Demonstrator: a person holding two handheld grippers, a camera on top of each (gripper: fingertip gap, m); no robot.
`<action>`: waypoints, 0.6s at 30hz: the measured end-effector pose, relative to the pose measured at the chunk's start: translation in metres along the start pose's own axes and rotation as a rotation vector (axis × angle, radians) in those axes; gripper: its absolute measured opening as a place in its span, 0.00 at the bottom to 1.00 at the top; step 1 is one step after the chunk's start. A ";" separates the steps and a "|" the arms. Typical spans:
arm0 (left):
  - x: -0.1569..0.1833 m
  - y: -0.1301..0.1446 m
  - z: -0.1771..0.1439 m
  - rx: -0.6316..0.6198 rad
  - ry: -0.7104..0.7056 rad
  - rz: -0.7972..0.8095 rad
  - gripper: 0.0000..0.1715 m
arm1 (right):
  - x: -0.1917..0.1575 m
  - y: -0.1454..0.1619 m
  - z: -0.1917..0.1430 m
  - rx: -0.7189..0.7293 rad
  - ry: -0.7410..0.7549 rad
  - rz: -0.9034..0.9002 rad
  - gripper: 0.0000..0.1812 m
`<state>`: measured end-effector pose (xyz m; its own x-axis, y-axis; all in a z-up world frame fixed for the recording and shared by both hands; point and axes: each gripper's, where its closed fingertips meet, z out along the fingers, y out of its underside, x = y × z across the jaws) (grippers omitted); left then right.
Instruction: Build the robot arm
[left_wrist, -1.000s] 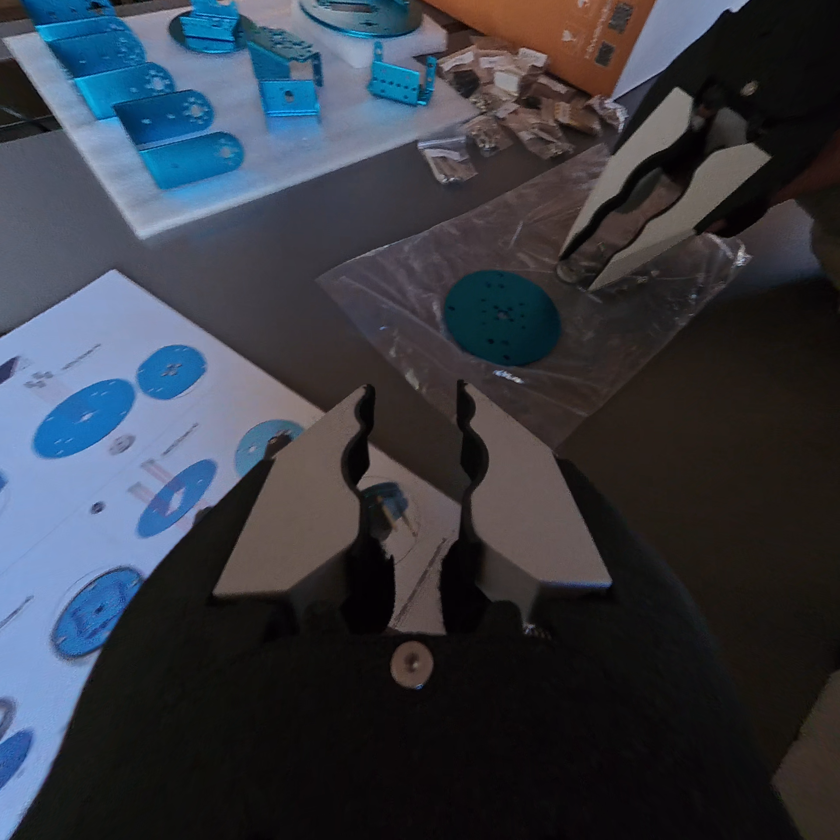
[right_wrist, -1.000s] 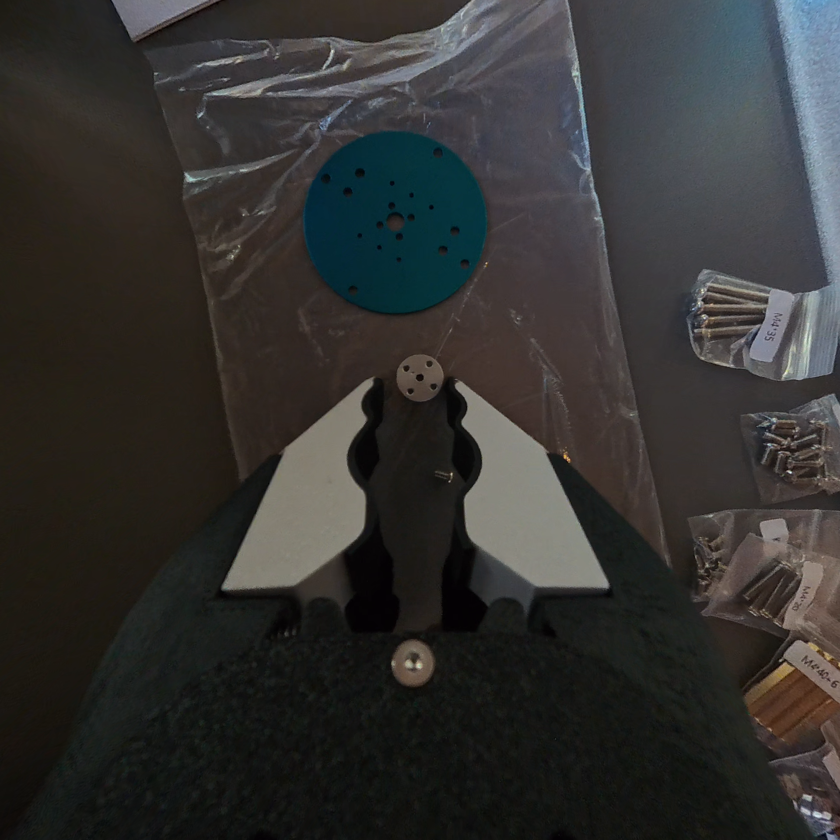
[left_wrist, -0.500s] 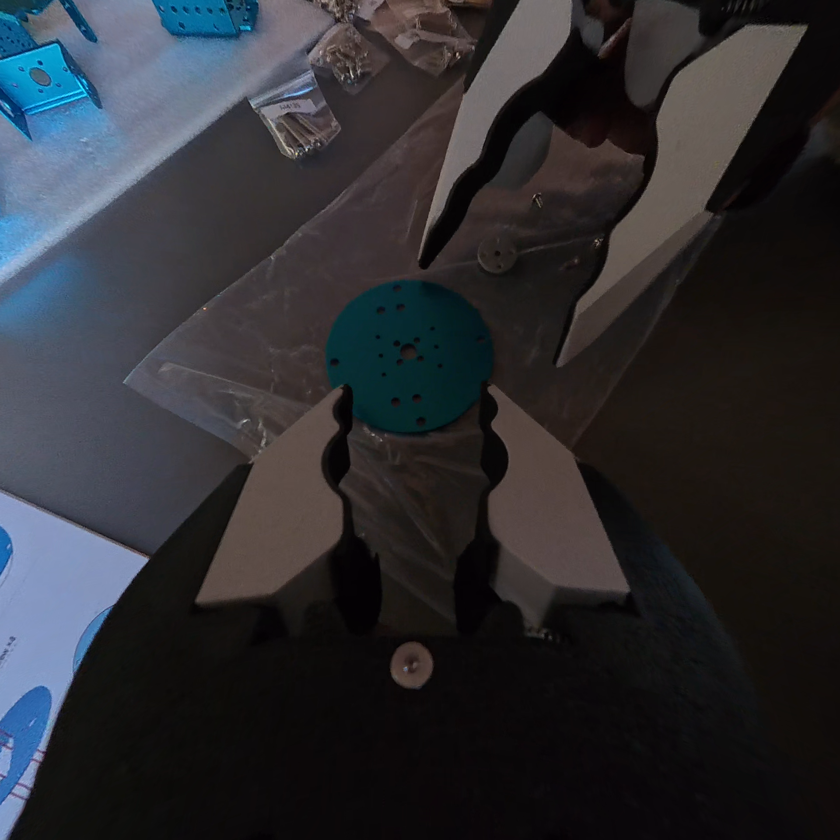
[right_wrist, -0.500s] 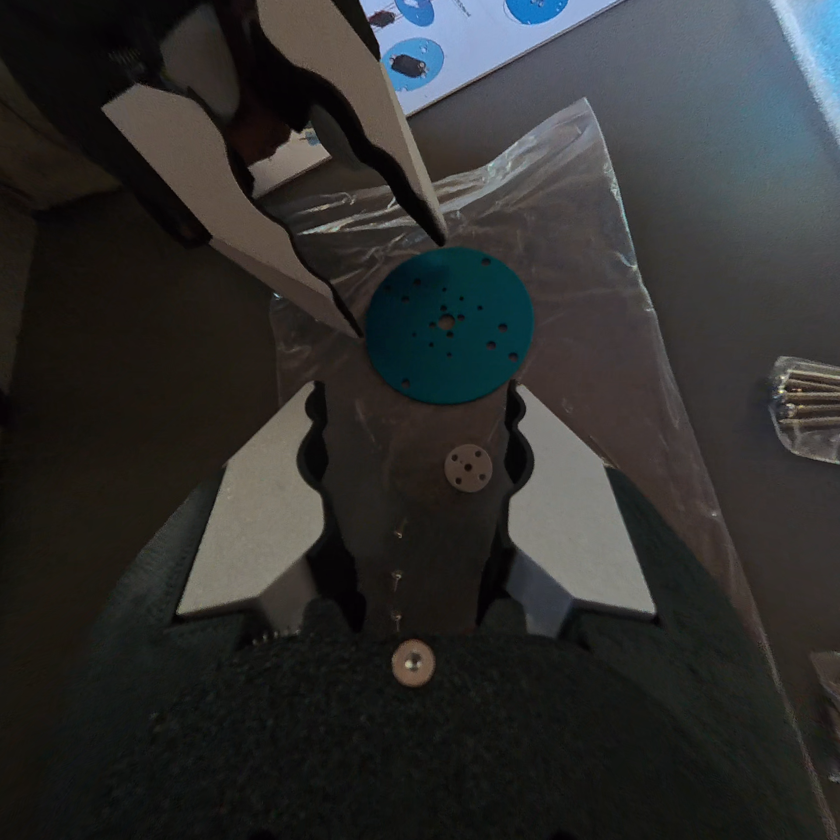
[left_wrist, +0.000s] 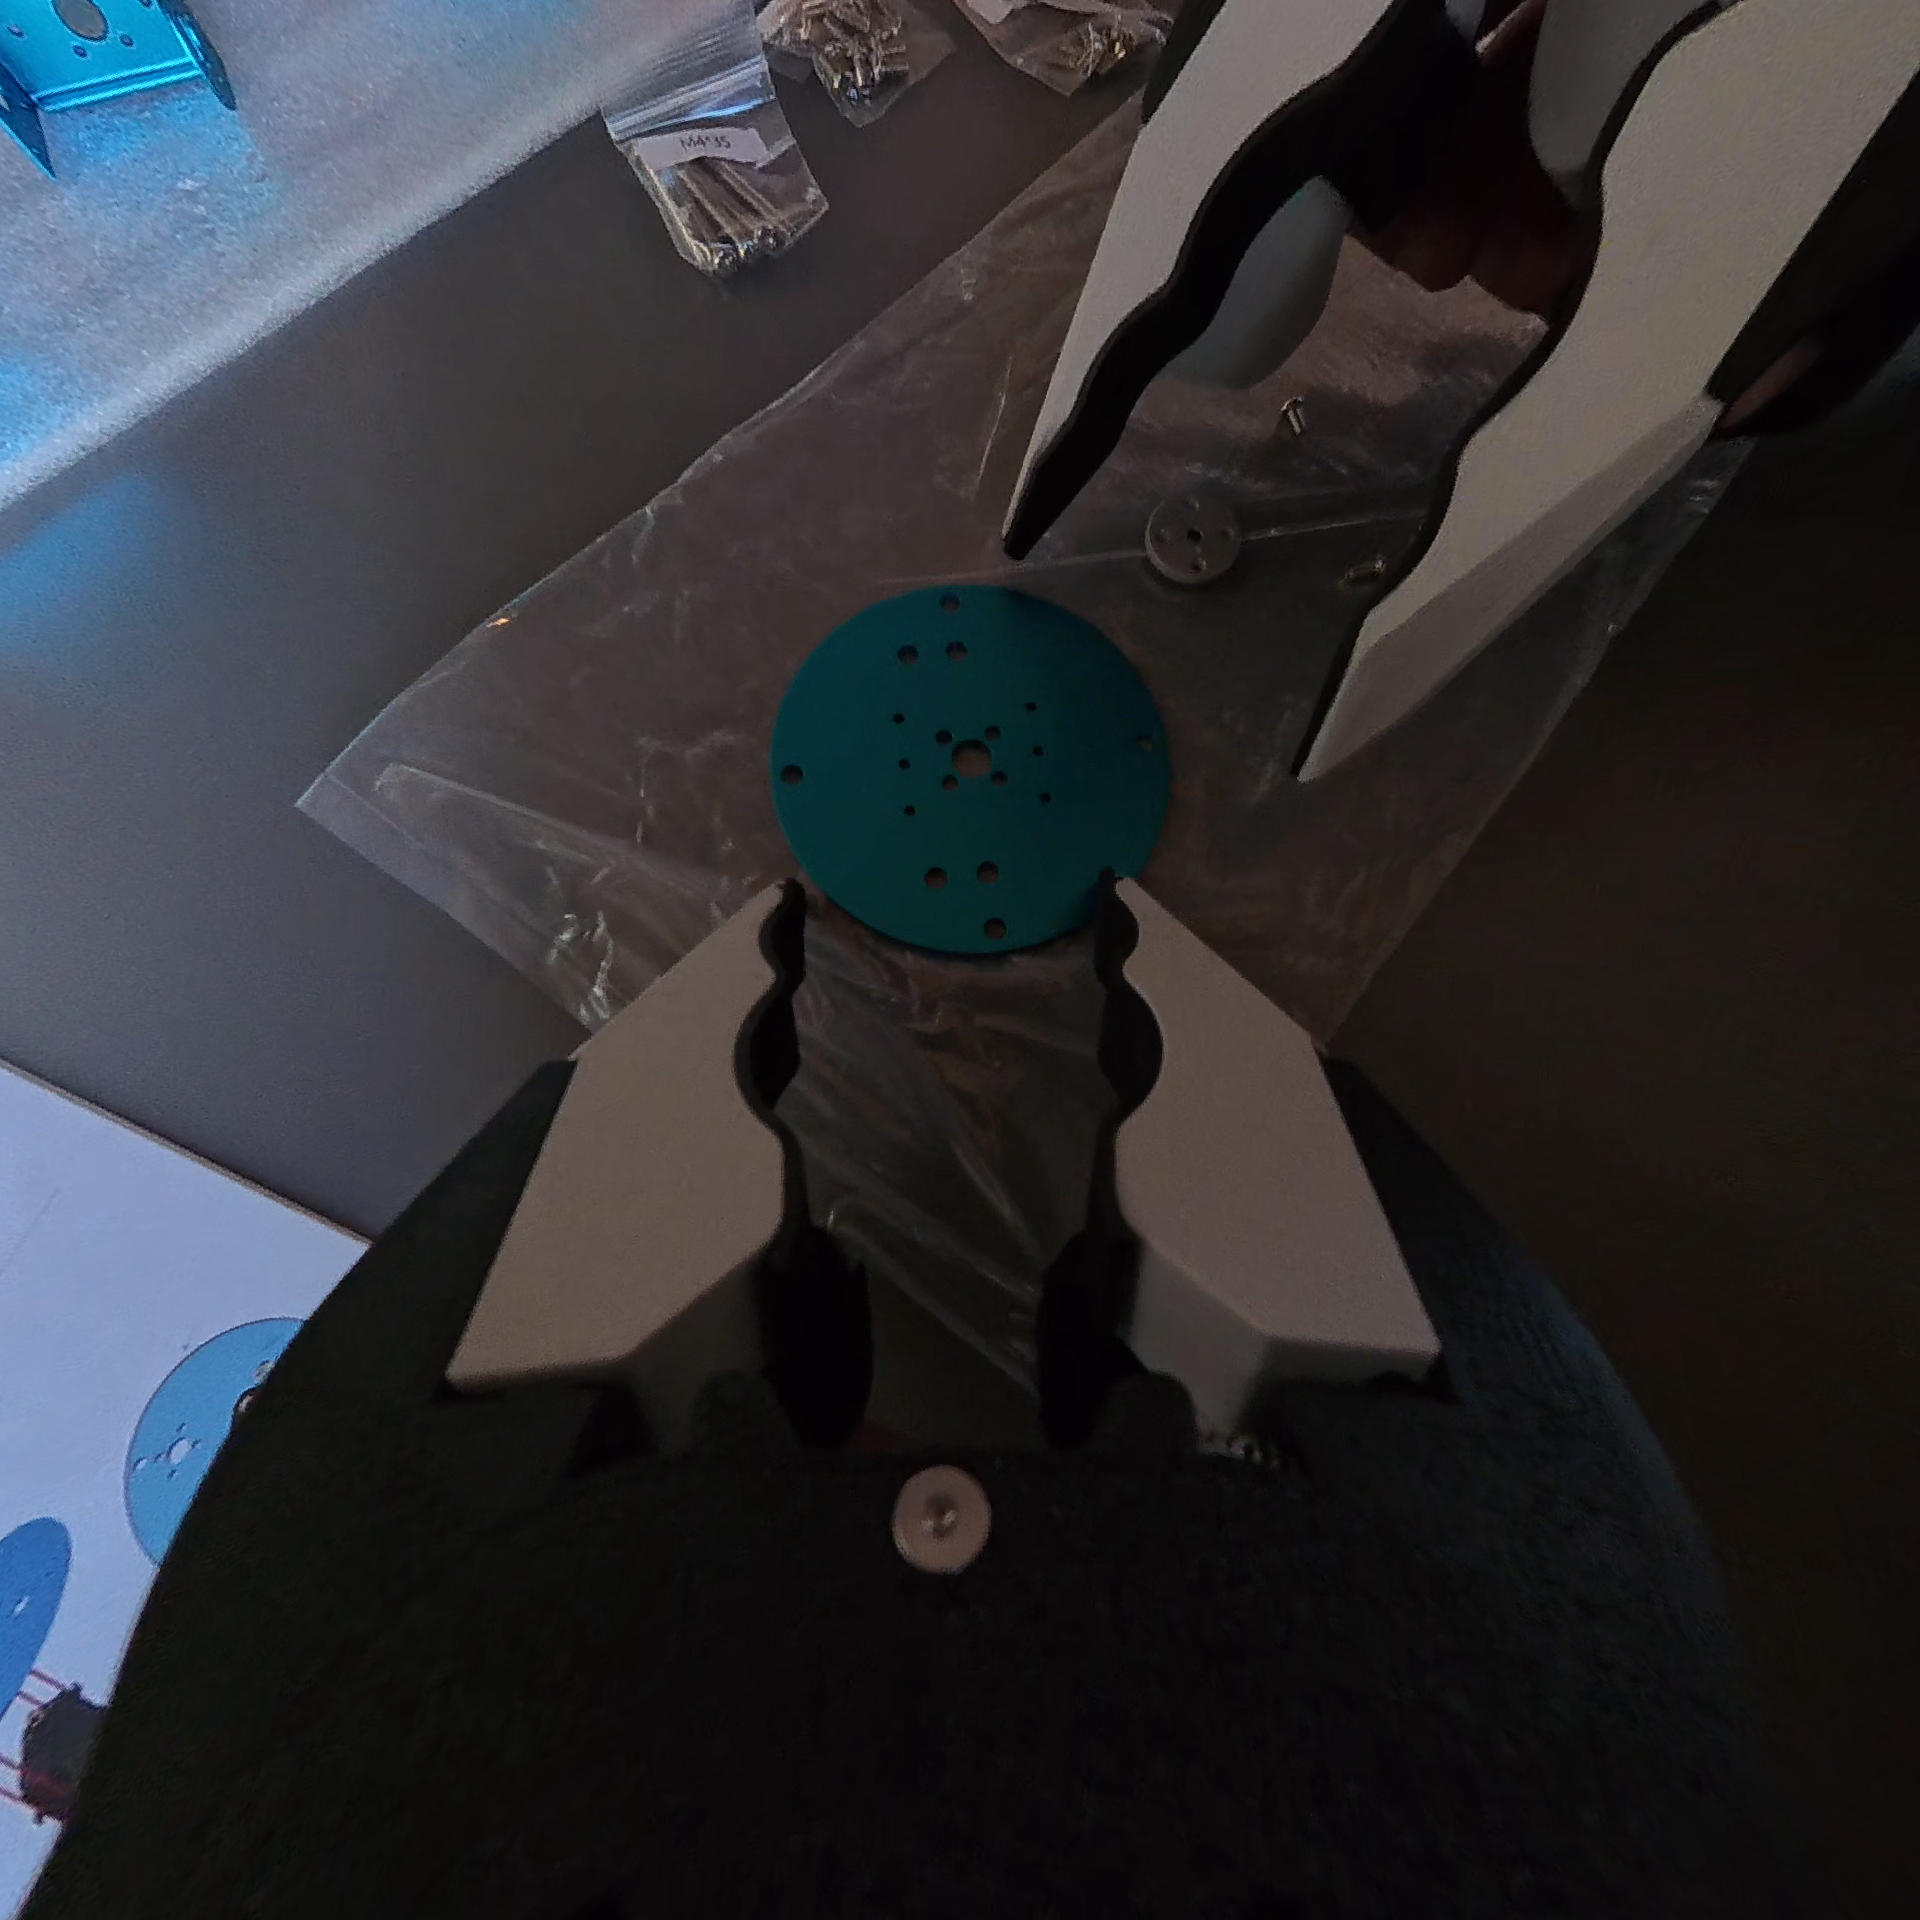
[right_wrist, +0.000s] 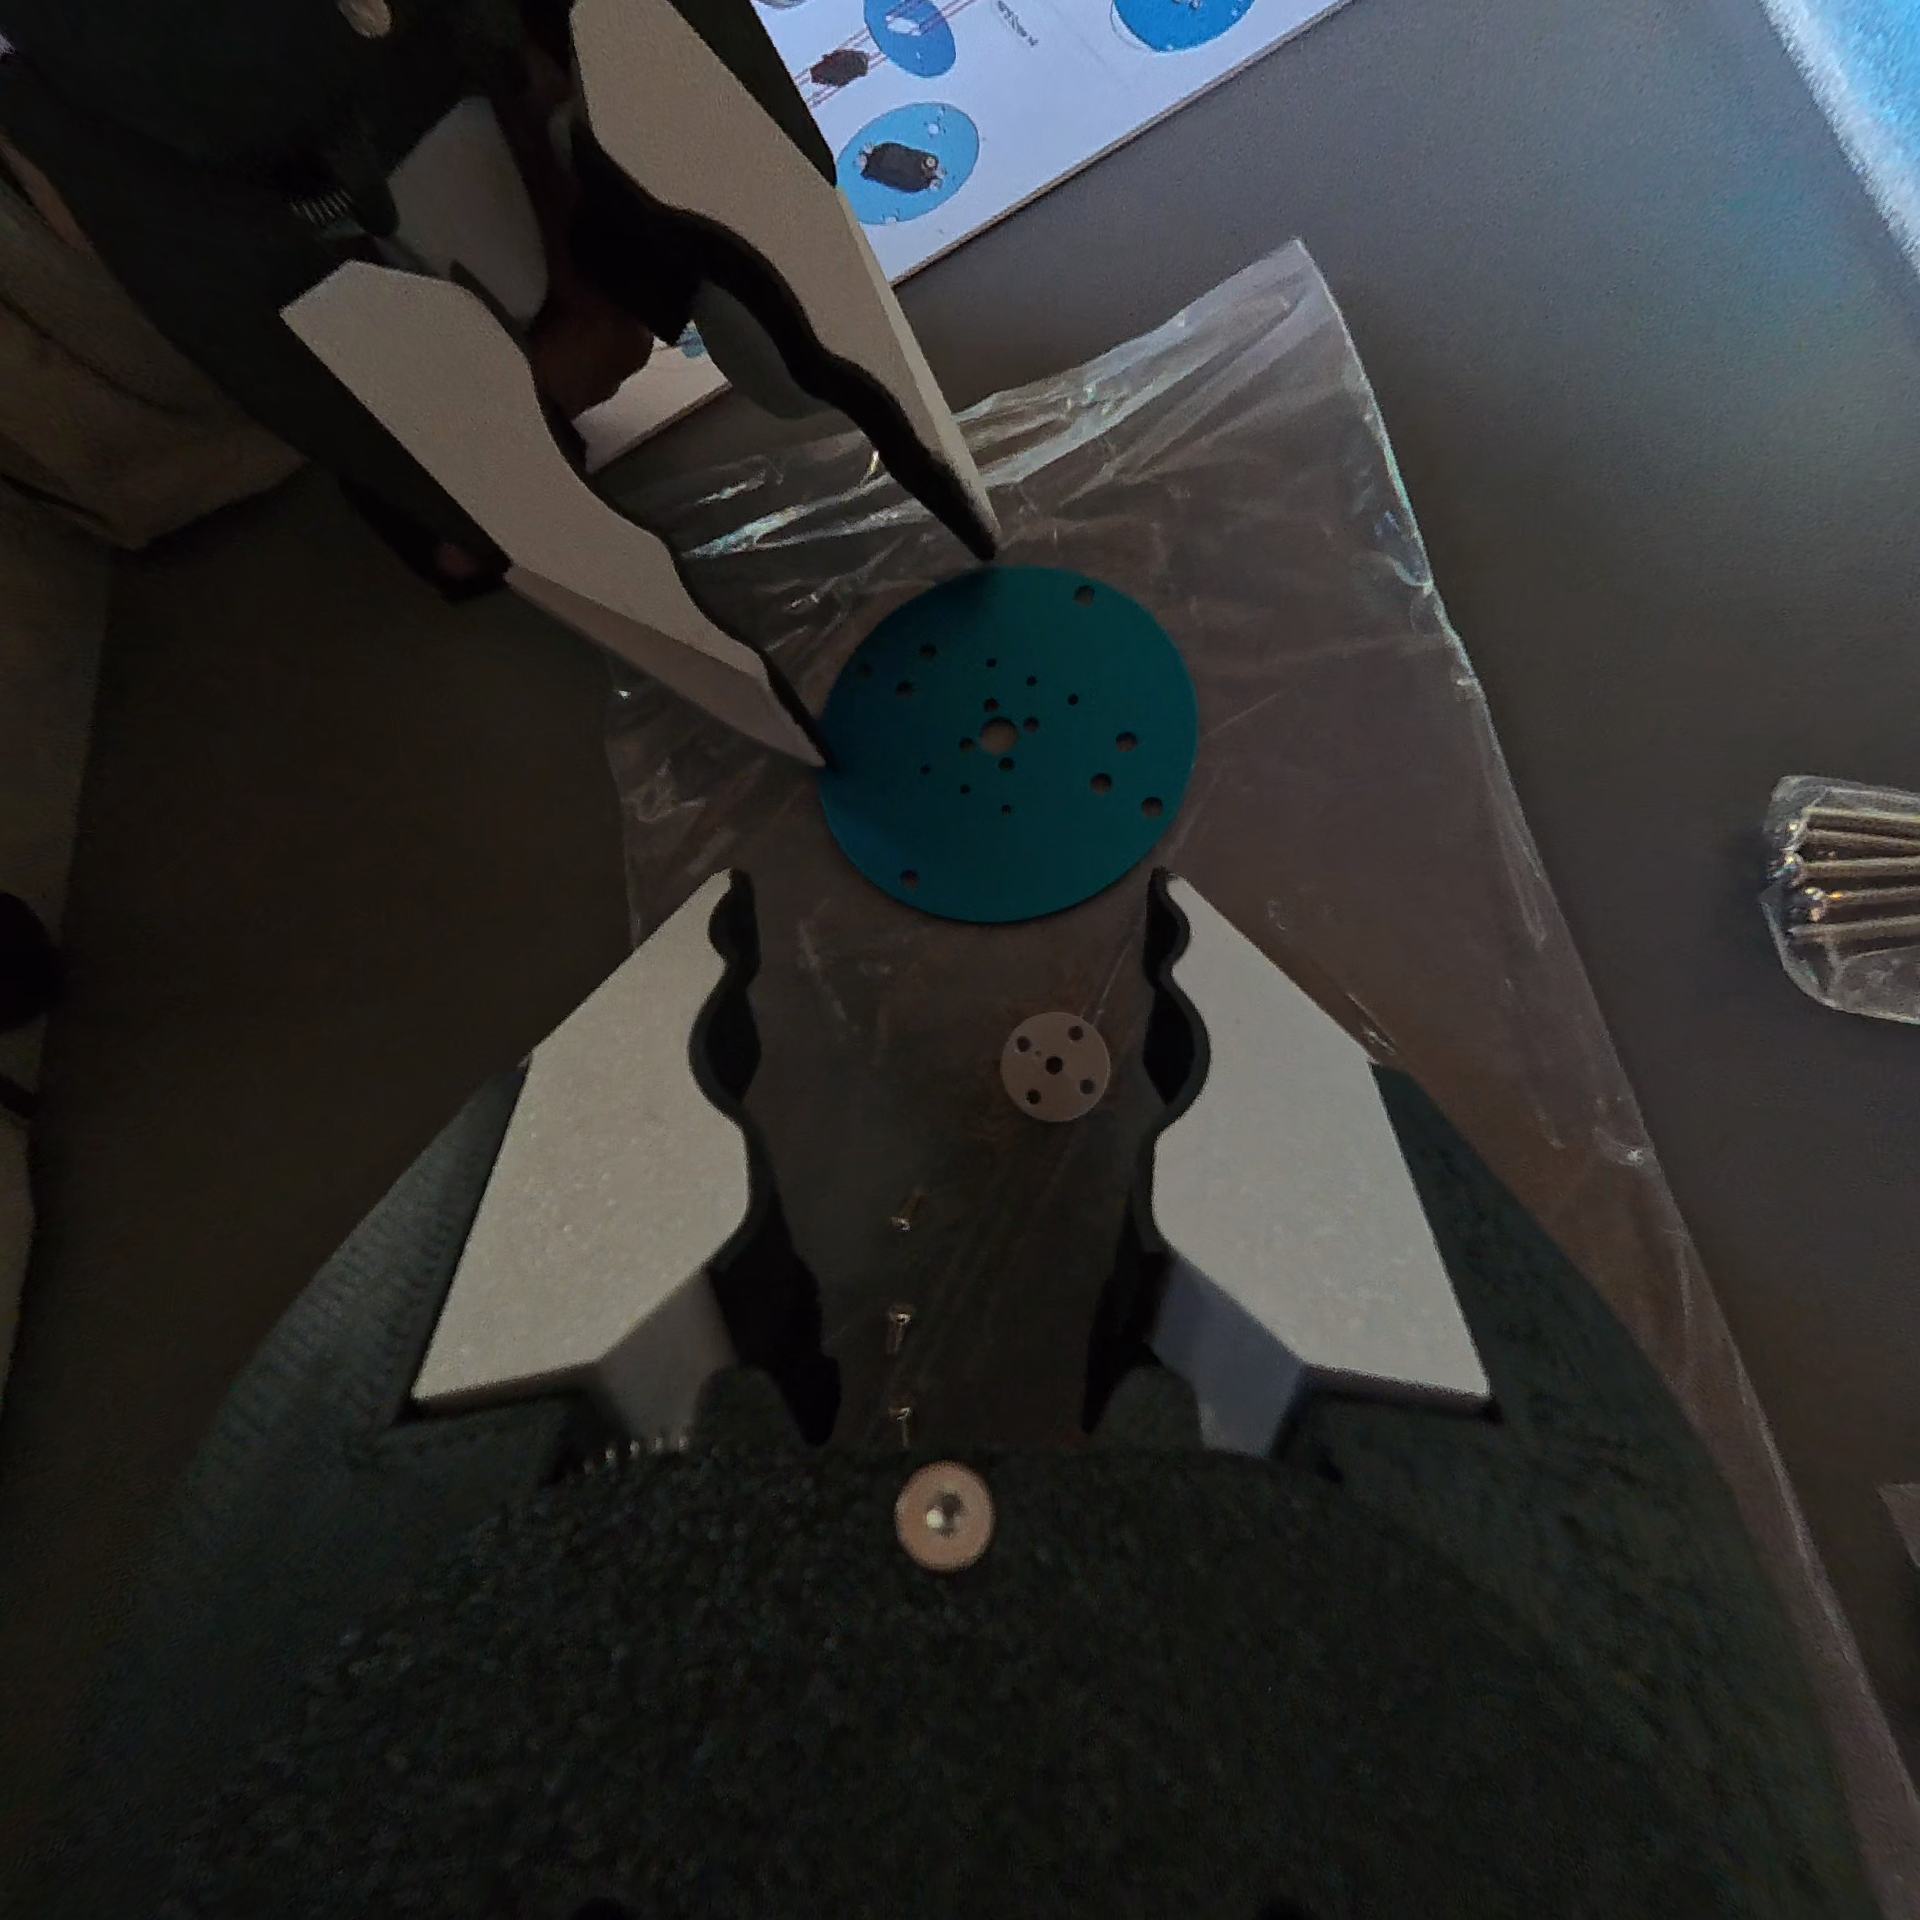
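A teal round plate with several holes (left_wrist: 966, 767) (right_wrist: 1006, 740) lies on a clear plastic bag (left_wrist: 582, 748) (right_wrist: 1351, 644) on the dark table. My left gripper (left_wrist: 951, 888) is open, with its tips at the near edge of the plate. It shows in the right wrist view (right_wrist: 904, 655) with both tips touching the plate's far left rim. My right gripper (right_wrist: 948, 878) is open on the opposite side, tips just short of the plate. A small silver hub disc (right_wrist: 1055, 1067) (left_wrist: 1192, 540) and three small screws (right_wrist: 902, 1325) lie between its fingers.
A bag of long screws (left_wrist: 727, 187) (right_wrist: 1849, 894) lies beside the plastic bag. A white printed sheet with blue pictures (left_wrist: 156, 1351) (right_wrist: 987, 125) lies on the table. A white foam pad with blue metal brackets (left_wrist: 94, 73) is at the far left.
My left gripper has moved from over the printed sheet to the teal plate and opened wider. My right gripper has opened and moved forward past the silver hub disc.
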<state>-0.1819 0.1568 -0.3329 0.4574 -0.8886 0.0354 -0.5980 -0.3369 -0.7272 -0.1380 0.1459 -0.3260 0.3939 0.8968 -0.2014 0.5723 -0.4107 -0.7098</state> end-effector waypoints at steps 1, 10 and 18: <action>0.000 0.000 0.000 -0.001 0.000 0.001 0.33 | 0.000 -0.001 -0.001 0.004 0.000 0.000 0.41; 0.001 0.001 -0.001 0.003 0.006 0.000 0.31 | 0.004 -0.001 0.002 0.003 0.012 0.019 0.39; 0.001 0.002 -0.001 0.008 0.011 -0.001 0.29 | -0.001 -0.007 0.006 0.040 -0.045 0.117 0.42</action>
<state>-0.1833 0.1550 -0.3331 0.4507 -0.8916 0.0443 -0.5919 -0.3356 -0.7328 -0.1468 0.1485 -0.3245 0.4232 0.8498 -0.3143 0.4946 -0.5073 -0.7057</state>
